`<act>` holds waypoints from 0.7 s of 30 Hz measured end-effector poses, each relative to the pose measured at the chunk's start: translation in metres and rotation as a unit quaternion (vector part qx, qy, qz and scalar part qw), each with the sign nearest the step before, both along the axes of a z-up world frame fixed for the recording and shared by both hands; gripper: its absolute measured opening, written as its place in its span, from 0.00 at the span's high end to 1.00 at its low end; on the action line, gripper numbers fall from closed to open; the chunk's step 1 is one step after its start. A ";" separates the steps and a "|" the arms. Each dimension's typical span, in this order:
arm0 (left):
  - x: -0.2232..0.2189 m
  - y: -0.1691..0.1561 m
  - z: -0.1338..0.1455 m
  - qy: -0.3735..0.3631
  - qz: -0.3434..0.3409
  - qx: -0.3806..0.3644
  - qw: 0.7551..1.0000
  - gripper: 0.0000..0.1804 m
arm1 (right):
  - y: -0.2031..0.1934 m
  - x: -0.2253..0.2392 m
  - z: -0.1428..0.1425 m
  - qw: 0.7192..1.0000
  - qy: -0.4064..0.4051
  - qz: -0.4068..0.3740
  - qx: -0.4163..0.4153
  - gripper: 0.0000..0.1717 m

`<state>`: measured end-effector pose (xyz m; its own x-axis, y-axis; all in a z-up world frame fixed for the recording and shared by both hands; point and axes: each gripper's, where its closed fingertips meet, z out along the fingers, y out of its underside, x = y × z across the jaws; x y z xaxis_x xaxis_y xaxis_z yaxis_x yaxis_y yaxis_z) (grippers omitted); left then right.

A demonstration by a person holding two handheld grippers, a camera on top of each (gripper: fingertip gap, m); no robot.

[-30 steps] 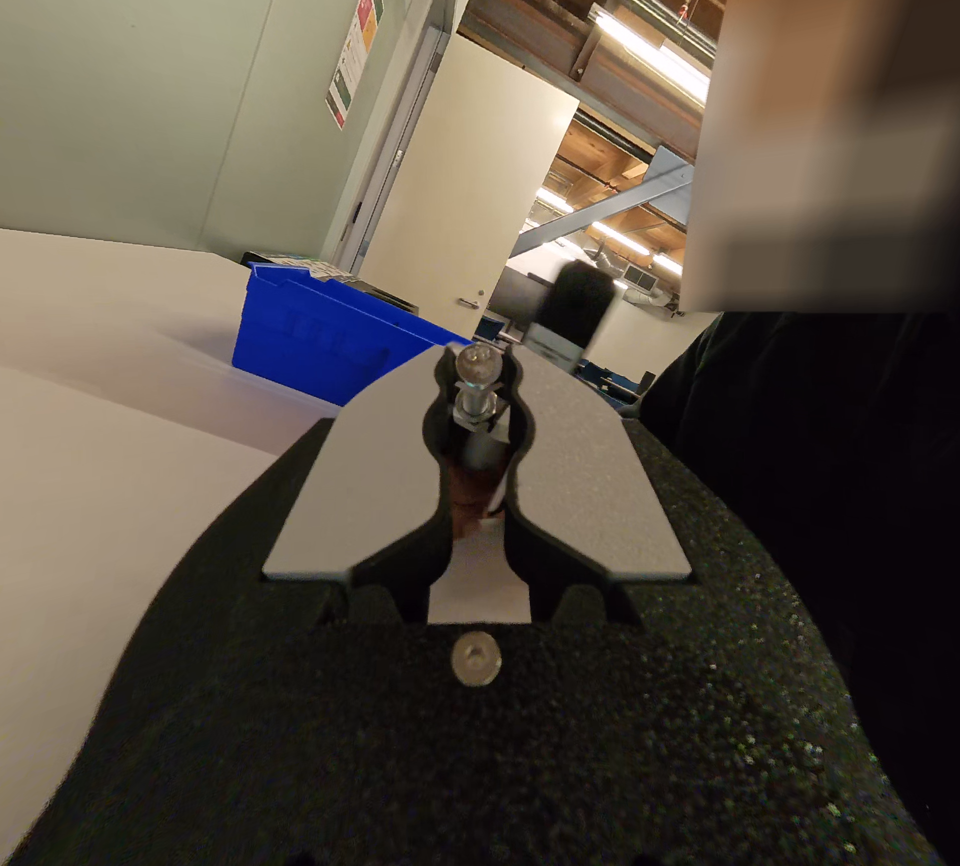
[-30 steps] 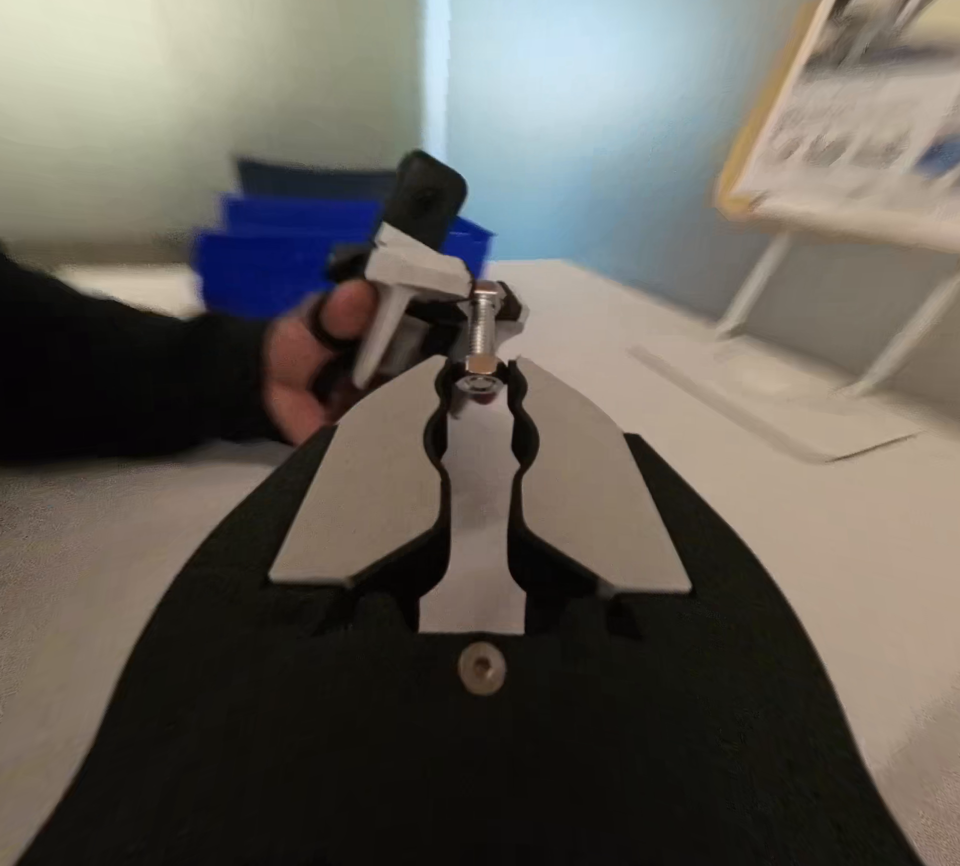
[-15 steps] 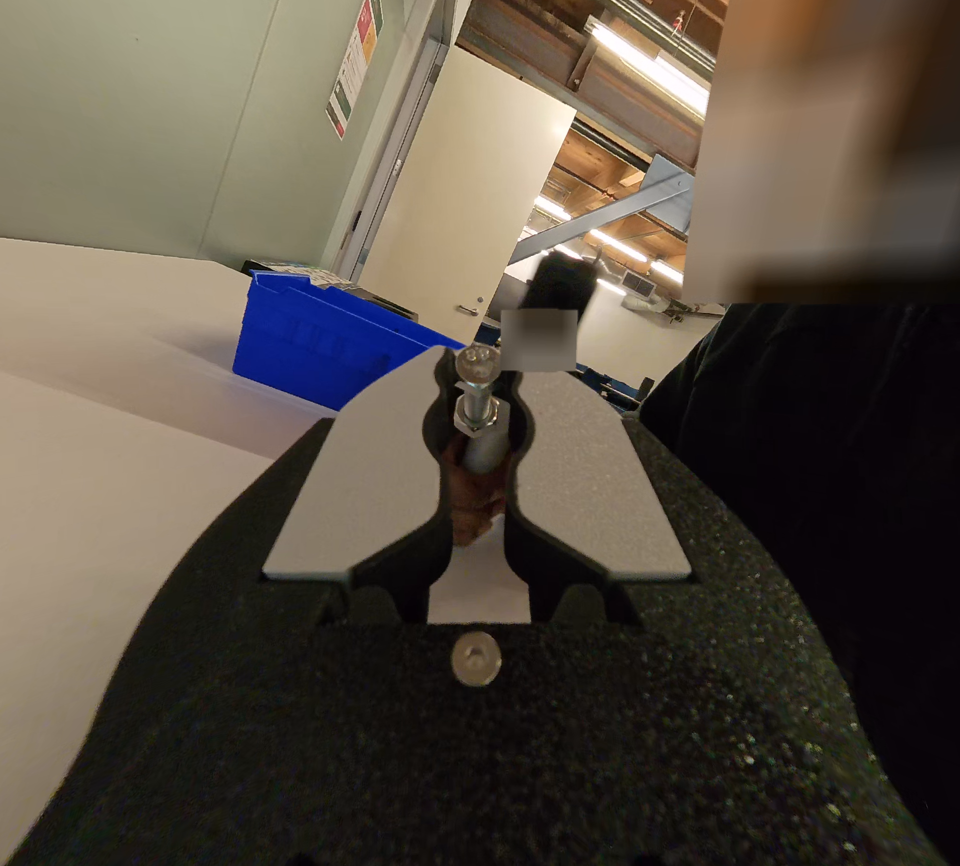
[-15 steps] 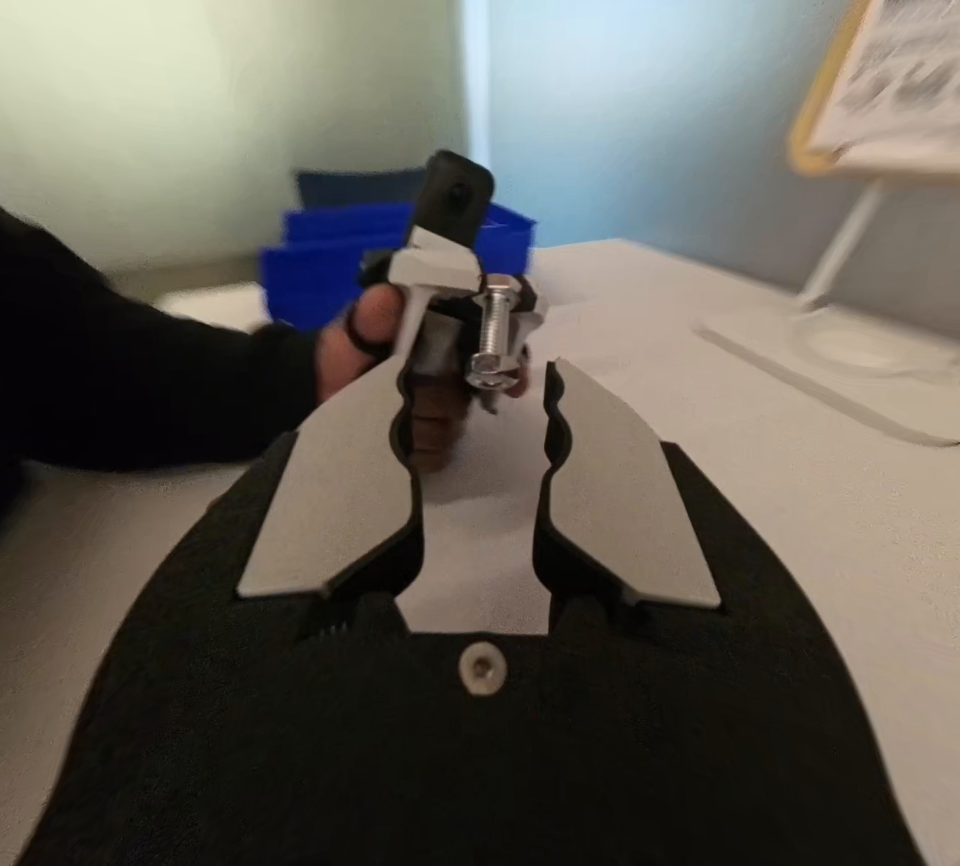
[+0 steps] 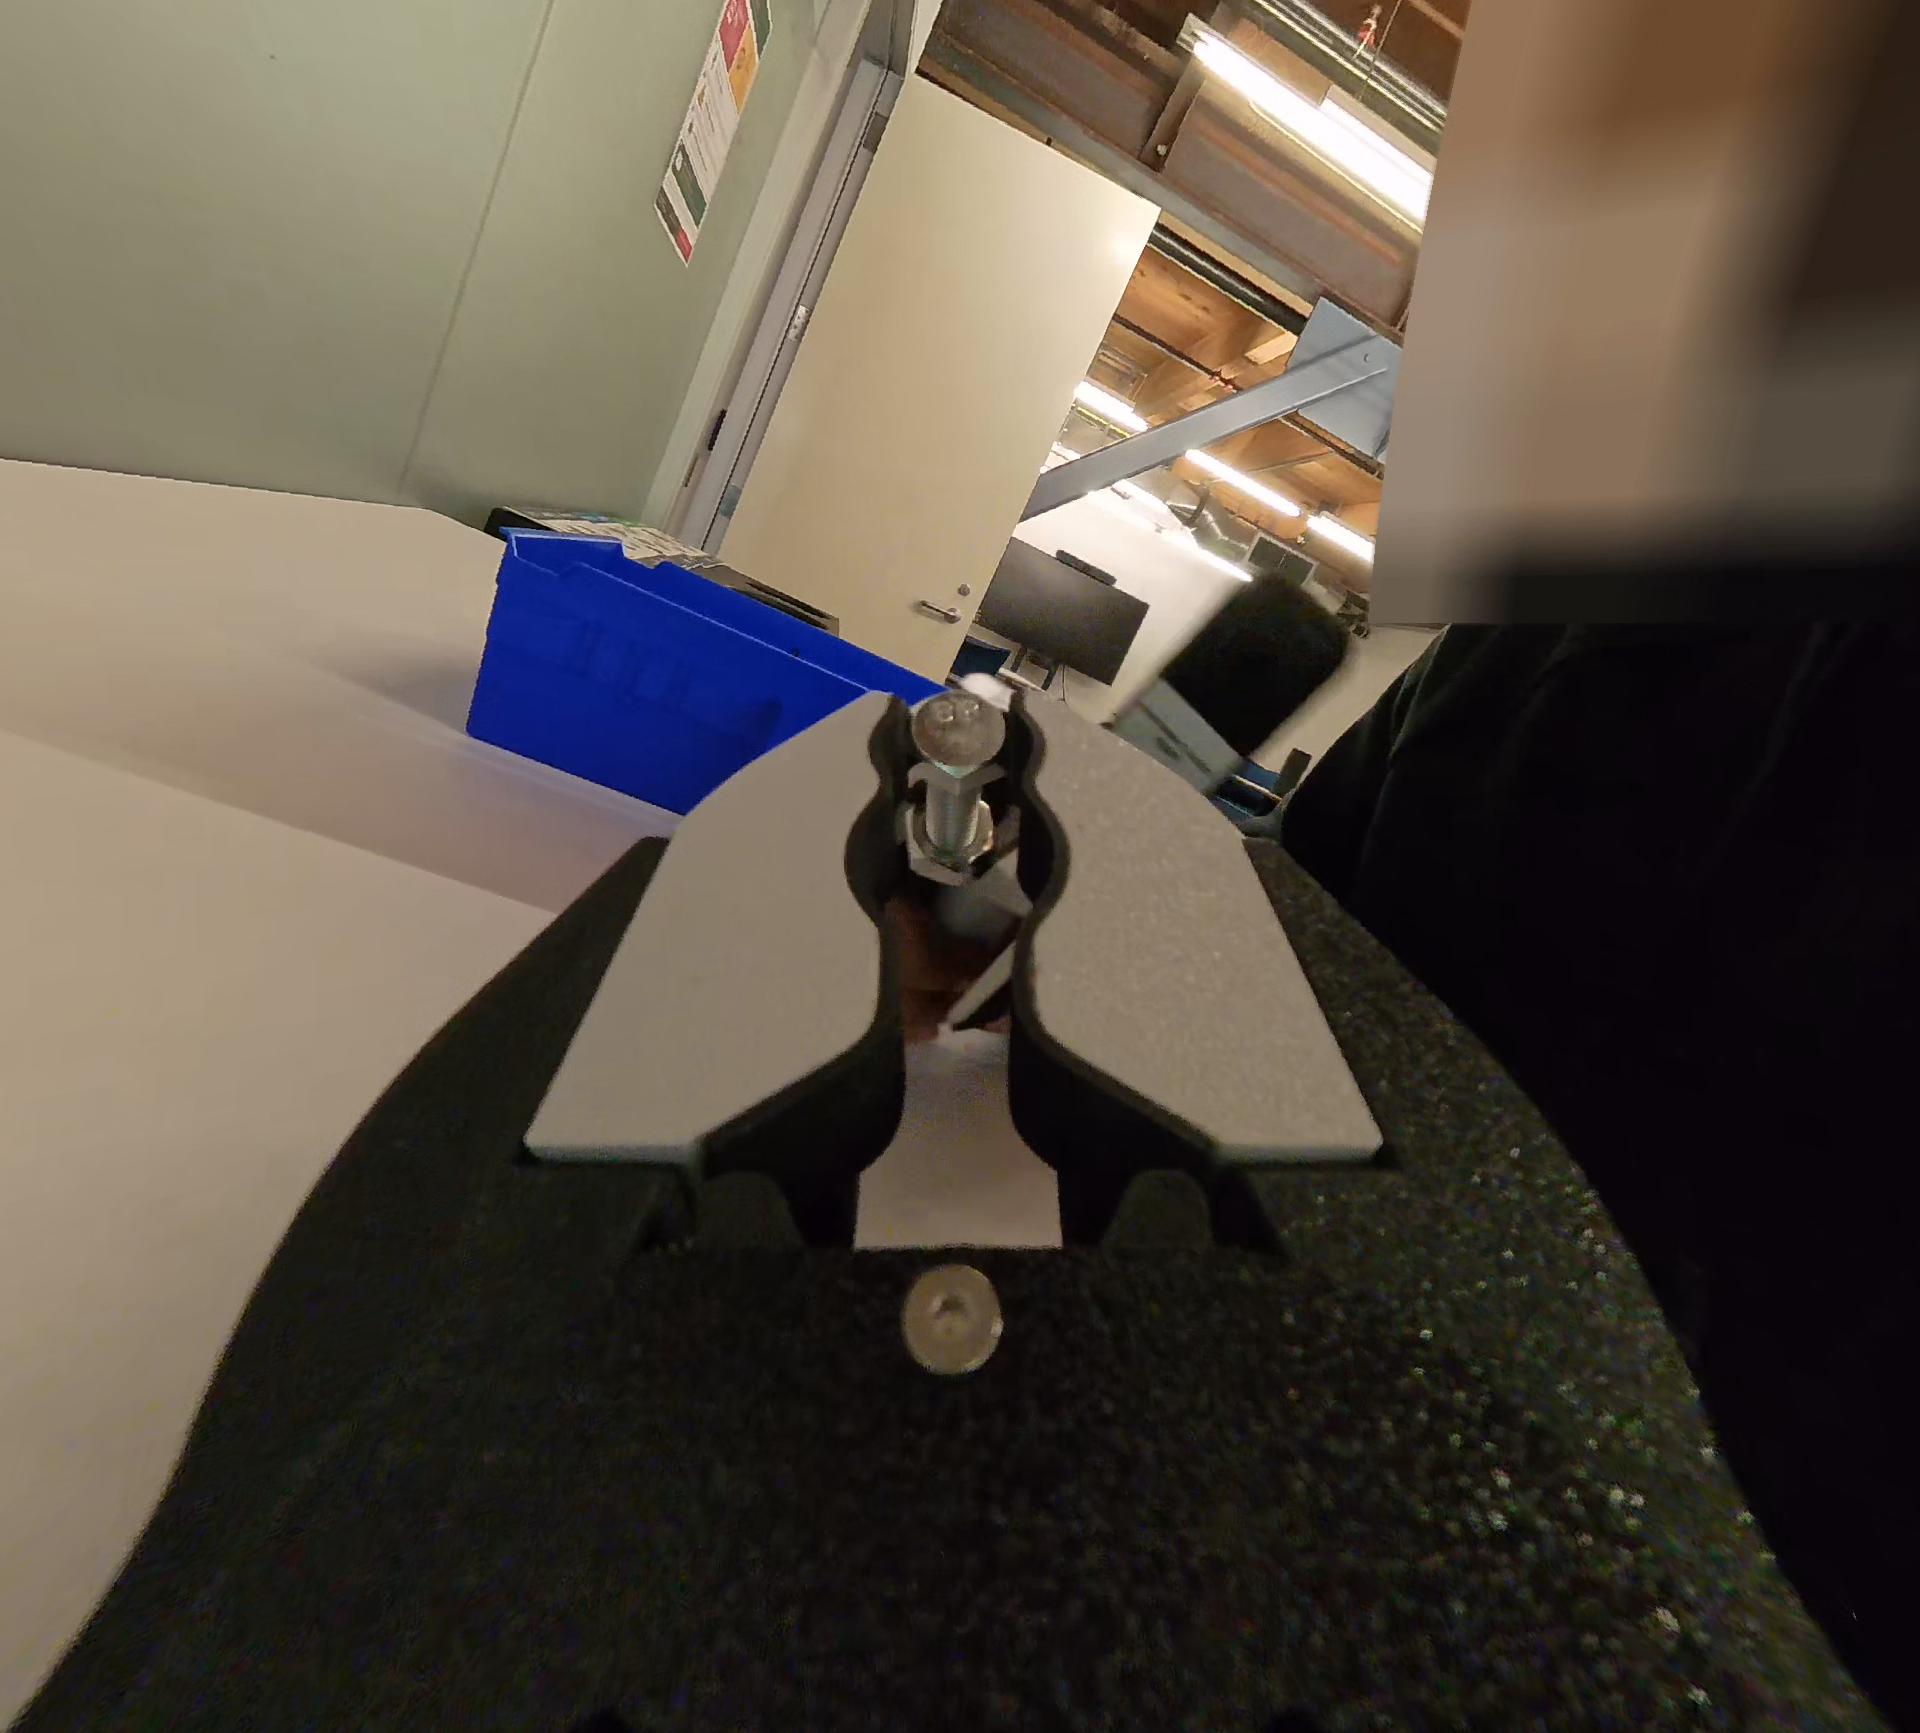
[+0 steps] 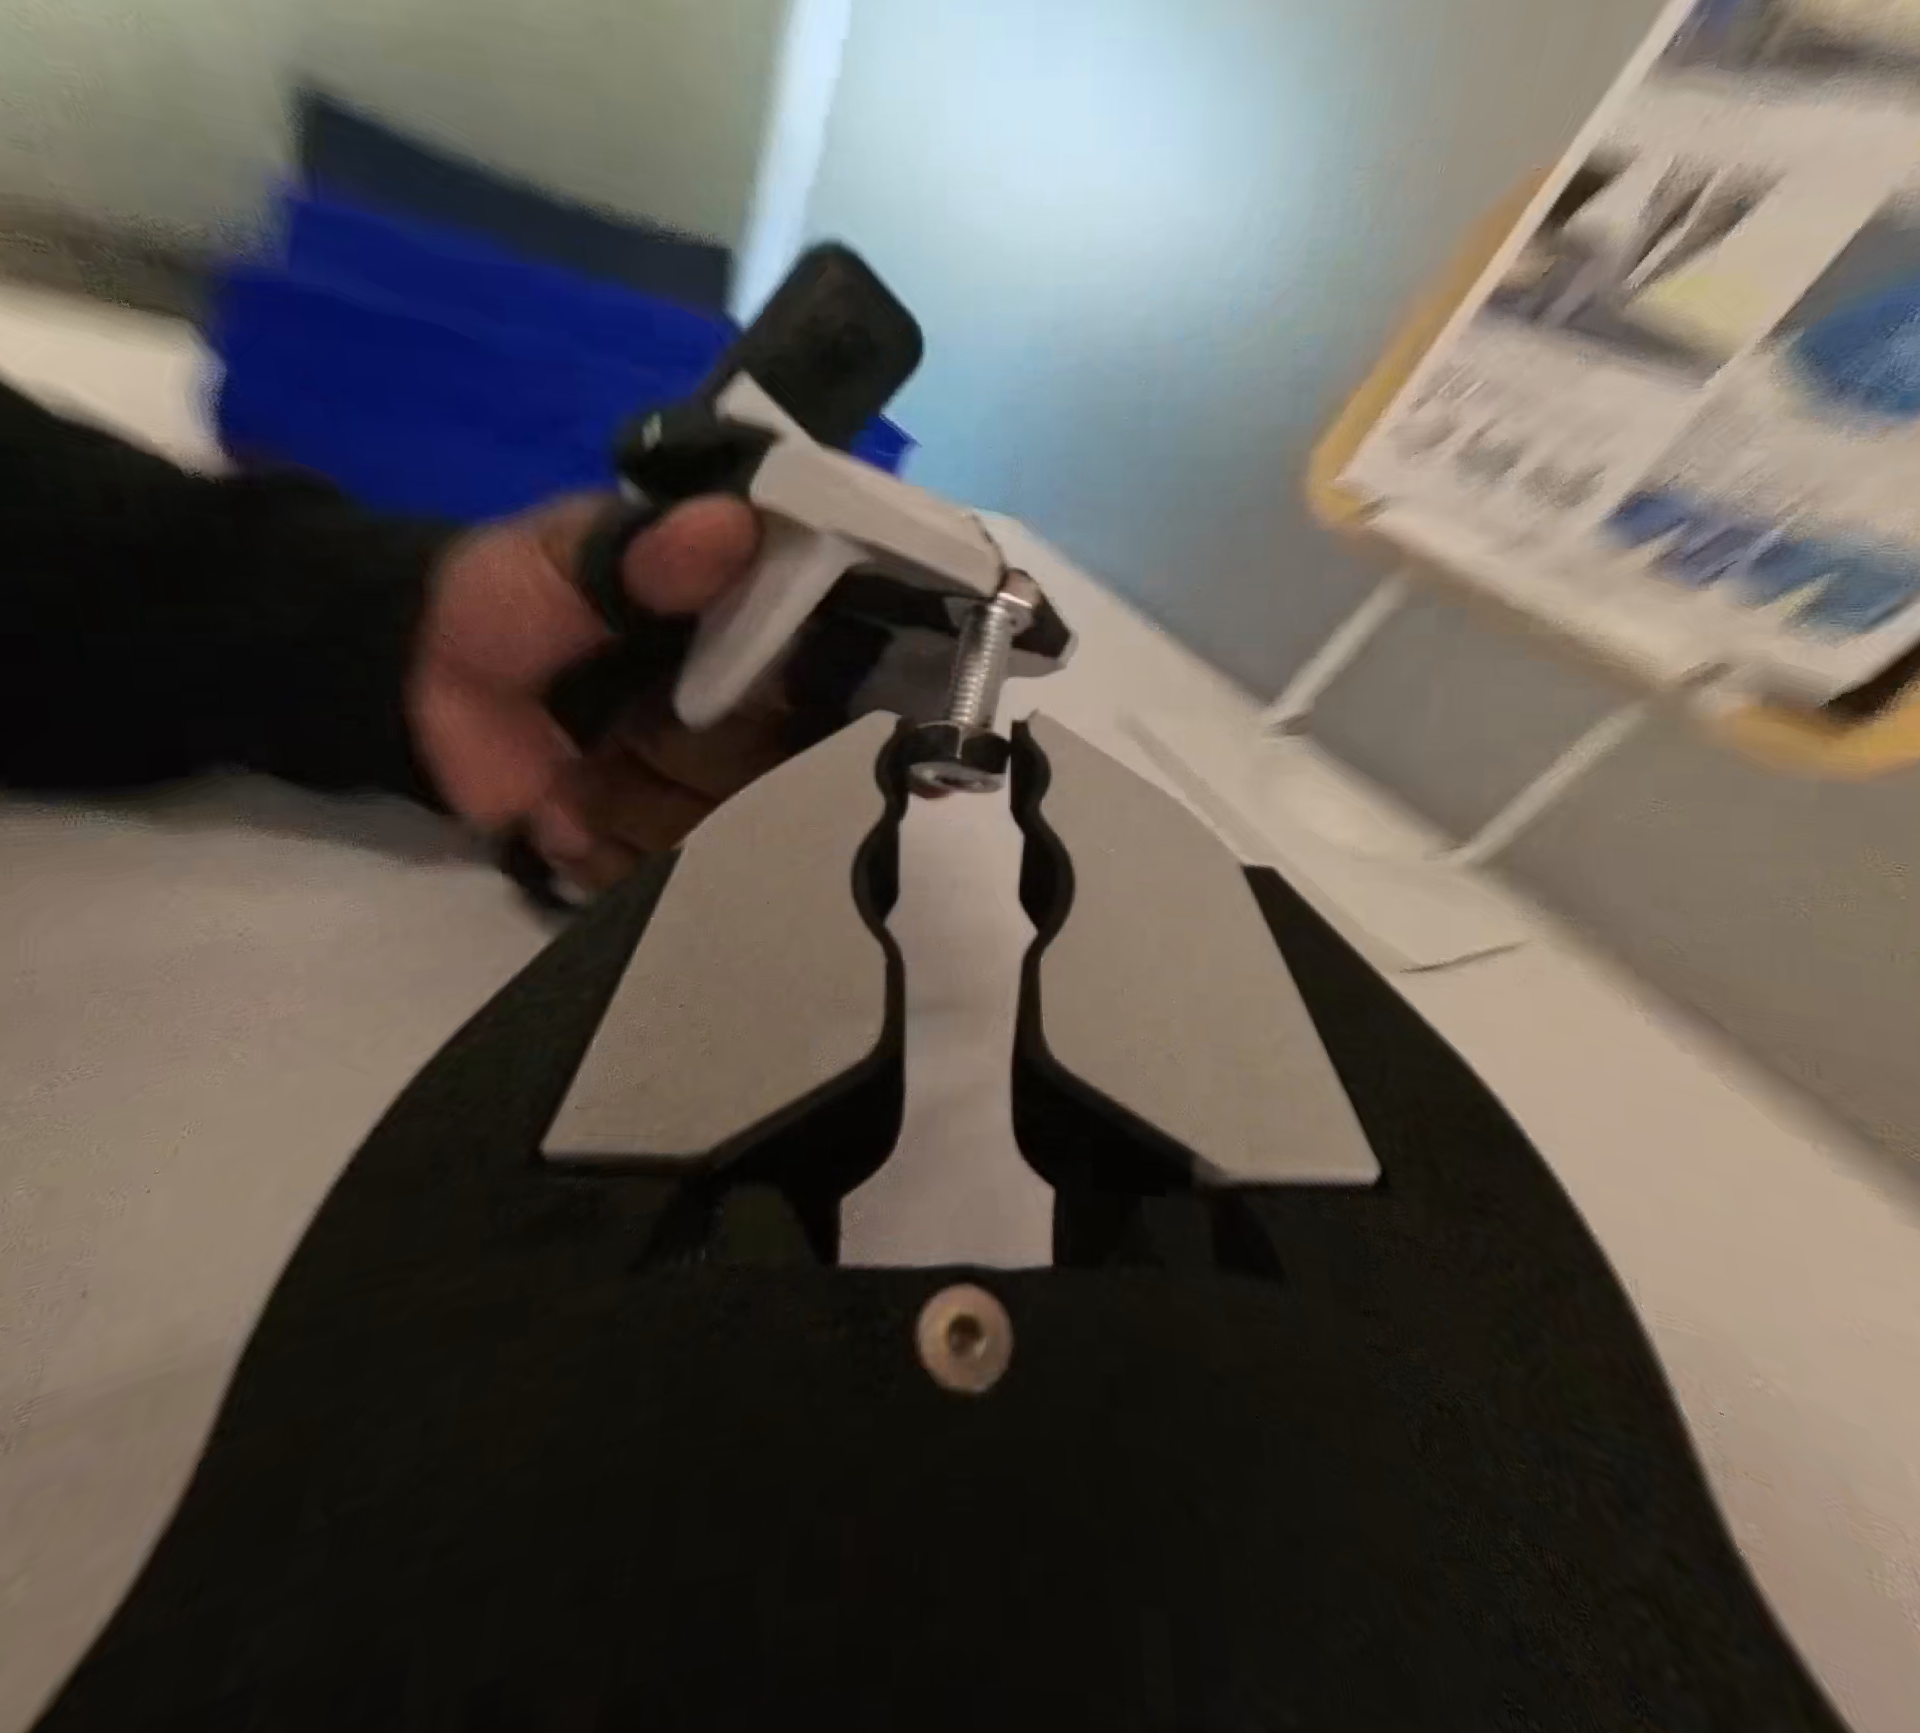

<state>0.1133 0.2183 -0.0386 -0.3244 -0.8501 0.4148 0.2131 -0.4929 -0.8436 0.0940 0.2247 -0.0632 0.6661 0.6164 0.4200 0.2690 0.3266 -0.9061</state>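
Note:
My left gripper is shut on the round head of a silver bolt, which hangs threaded end down between the pads. A hex nut sits on the lower thread. In the right wrist view my right gripper is shut on that nut, with the bolt's shaft rising from it to the left gripper, held by a person's hand. Both grippers are above a white table. The right gripper's dark body shows blurred in the left wrist view.
A blue bin stands on the table behind the grippers; it also shows in the right wrist view. A printed board on a white stand is at the right. A person in black is close at the right.
My right gripper opened off the nut, then came together on it once more at a turned angle. My left gripper kept hold of the bolt head and hardly moved.

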 end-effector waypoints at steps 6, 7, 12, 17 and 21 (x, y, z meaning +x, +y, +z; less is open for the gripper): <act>0.000 0.000 0.001 -0.002 0.005 -0.003 1.000 0.91 | -0.003 0.003 0.005 0.972 -0.148 -0.091 0.156 0.86; 0.000 0.001 0.001 -0.003 0.007 -0.004 1.000 0.91 | -0.003 0.004 0.007 0.983 -0.114 -0.072 0.123 0.84; -0.002 0.003 0.003 -0.009 0.013 -0.010 1.000 0.90 | -0.010 -0.001 0.008 0.979 0.109 0.107 -0.132 0.80; -0.002 0.000 0.002 -0.007 0.007 -0.001 1.000 0.91 | -0.006 0.003 0.009 0.874 0.295 0.209 -0.325 0.79; -0.001 -0.002 0.002 -0.006 -0.001 0.001 1.000 0.91 | -0.006 0.000 0.002 0.863 0.294 0.216 -0.349 0.87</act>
<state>0.1119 0.2167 -0.0371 -0.3315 -0.8505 0.4084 0.2230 -0.4913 -0.8420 0.0943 0.2187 -0.0616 0.2828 0.8263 -0.4871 -0.3143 -0.3999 -0.8610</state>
